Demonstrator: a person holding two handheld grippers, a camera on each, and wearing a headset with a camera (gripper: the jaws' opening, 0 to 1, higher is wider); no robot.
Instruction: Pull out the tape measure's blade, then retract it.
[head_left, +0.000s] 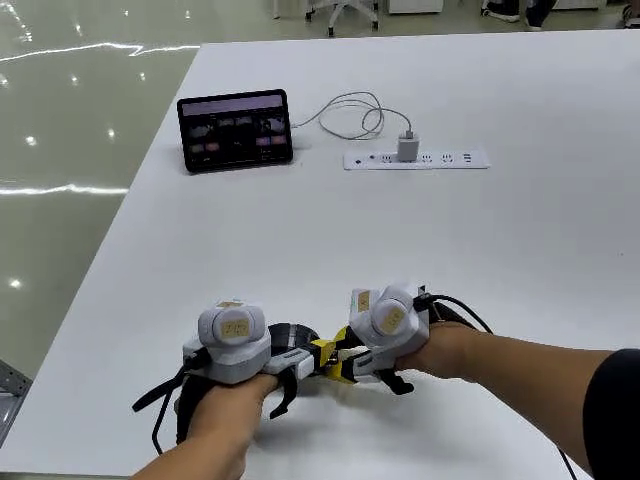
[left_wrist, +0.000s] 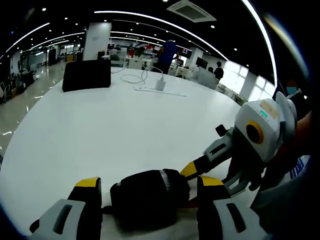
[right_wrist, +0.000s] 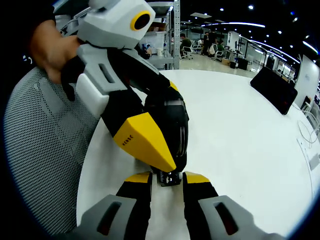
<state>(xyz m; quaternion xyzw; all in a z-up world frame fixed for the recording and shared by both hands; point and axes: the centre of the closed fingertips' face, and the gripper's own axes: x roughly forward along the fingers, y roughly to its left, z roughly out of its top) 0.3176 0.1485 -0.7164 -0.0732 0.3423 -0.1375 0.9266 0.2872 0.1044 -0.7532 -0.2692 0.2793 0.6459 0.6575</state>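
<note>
At the near edge of the white desk (head_left: 450, 250), low in the head view's frame, my two tools meet nose to nose over the tape measure (left_wrist: 145, 200). The black case lies on the desk between the yellow-tipped jaws of my left tool (left_wrist: 148, 182), which are closed in on it from both sides and appear to have it firmly held. In the right gripper view, my right tool (right_wrist: 169, 177) has its jaws drawn nearly together on the small metal end hook (right_wrist: 170, 179) at the mouth of the case, low in that frame; they look clamped on it, though contact on both sides is hard to confirm. No length of blade shows between hook and case, so I judge the pull has not yet begun: this is the gripping step, with both holds set.

The next move calls for the right tool to draw straight away from the left along the line of the blade while the left pins the case in place, then to ease the hook back without letting it snap. A tablet (head_left: 235, 130) and a power strip (head_left: 415, 159) stand well apart, in the upper half of the head view.
</note>
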